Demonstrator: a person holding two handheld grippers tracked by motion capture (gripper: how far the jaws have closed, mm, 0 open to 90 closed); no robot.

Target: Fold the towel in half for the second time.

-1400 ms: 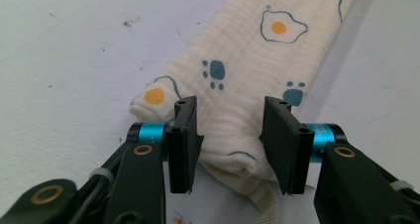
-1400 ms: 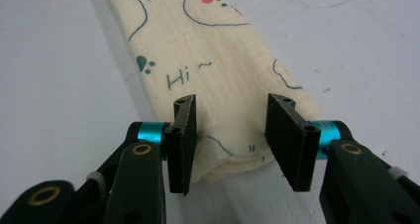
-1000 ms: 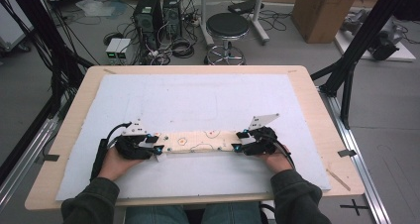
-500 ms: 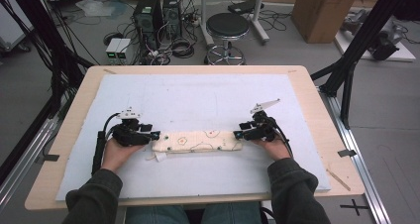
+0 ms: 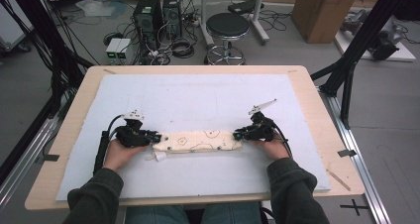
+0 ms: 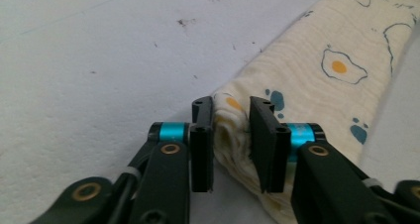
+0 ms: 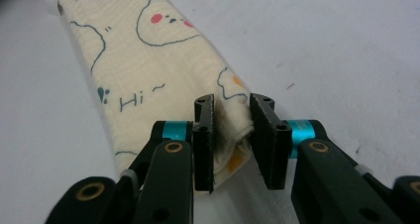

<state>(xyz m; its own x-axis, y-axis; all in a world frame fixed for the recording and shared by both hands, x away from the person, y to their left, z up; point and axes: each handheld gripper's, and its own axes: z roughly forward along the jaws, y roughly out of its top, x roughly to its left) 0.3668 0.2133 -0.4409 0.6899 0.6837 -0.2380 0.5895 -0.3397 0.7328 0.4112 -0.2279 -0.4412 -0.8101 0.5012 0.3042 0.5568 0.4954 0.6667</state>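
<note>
Folded cloth [image 5: 198, 141]: soft, light, floppy. Left claw [image 6: 232, 135] & right claw [image 7: 232, 135] have just been closing, each pinching an end corner; good hold pts.

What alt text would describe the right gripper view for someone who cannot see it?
The right gripper pinches a bunched end of a folded cream cloth printed with cartoon faces and "Hi", its jaws having just been closing. The cloth lies on a white mat.
</note>
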